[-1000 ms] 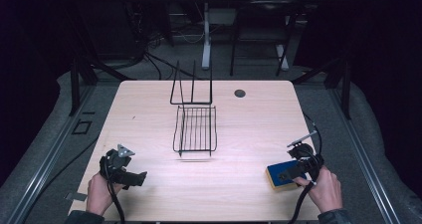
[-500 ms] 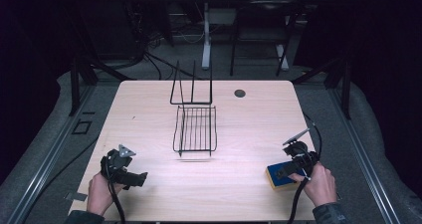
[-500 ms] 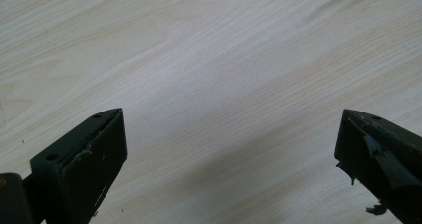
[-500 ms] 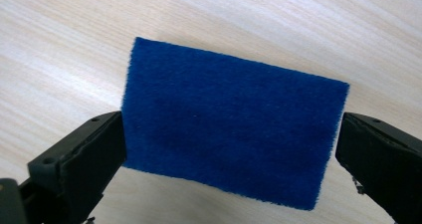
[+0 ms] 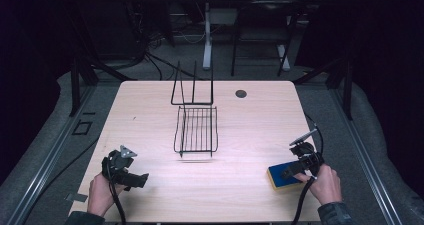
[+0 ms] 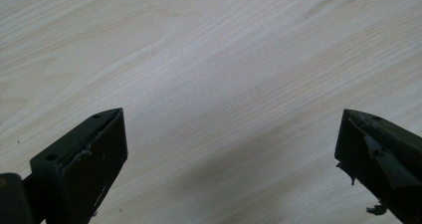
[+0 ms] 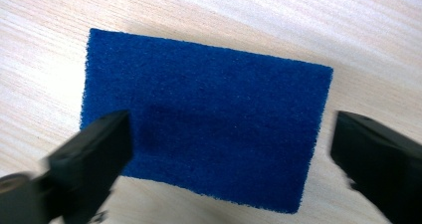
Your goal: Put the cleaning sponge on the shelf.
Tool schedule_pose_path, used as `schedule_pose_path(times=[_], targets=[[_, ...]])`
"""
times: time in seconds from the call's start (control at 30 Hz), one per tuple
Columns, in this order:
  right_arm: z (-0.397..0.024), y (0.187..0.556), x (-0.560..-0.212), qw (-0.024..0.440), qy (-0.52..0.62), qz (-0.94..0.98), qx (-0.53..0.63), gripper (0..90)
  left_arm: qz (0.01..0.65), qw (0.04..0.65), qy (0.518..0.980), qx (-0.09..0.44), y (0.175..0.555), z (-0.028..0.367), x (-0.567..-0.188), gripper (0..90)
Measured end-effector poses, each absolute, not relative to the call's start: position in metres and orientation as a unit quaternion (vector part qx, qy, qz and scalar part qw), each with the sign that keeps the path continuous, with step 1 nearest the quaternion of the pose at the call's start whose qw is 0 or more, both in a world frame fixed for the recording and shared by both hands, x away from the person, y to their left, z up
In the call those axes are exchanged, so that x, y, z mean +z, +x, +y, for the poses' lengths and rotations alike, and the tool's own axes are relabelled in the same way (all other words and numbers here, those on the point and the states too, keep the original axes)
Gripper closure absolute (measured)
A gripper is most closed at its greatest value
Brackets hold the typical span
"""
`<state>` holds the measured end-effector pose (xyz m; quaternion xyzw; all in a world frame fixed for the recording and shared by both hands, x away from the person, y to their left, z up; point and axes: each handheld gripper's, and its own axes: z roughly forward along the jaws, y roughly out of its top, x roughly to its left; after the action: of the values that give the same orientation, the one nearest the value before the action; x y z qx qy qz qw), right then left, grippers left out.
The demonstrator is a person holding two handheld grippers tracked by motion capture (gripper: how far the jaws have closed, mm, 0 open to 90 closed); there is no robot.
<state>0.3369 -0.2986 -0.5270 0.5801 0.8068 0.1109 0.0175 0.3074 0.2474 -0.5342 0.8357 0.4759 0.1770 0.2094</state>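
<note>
A blue sponge with a yellow underside (image 5: pixel 281 177) lies flat near the table's front right edge. My right gripper (image 5: pixel 290 173) hangs just over it, open, its jaws spread wider than the blue pad (image 7: pixel 206 119) seen between them in the right gripper view. A black wire dish rack (image 5: pixel 196 130) stands at the table's middle, its upright hoops at the far end. My left gripper (image 5: pixel 135 179) is held low at the front left, open, with bare wood between its jaws (image 6: pixel 229 149) in the left gripper view.
A small dark round cap (image 5: pixel 241 93) sits on the light wooden table (image 5: pixel 150 110) at the back right. Black frame legs and cables stand on the floor beyond the far edge. Metal rails run along both sides of the table.
My right gripper has come down and slightly toward the front over the blue sponge. The left gripper and the rack have stayed put.
</note>
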Motion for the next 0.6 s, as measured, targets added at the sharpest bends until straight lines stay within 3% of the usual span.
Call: schedule_pose_path(times=[0.07,0.6], targets=[[-0.3010,0.3370,-0.5282,0.013,0.585,0.802,0.119,13.2,0.476,0.209,0.836,0.177,0.3074,0.2473,-0.5343,0.3],[-0.3097,0.3337,-0.5359,-0.013,0.607,0.781,0.150,18.5,0.471,0.205,0.841,0.171,0.3071,0.2449,-0.5359,0.3]])
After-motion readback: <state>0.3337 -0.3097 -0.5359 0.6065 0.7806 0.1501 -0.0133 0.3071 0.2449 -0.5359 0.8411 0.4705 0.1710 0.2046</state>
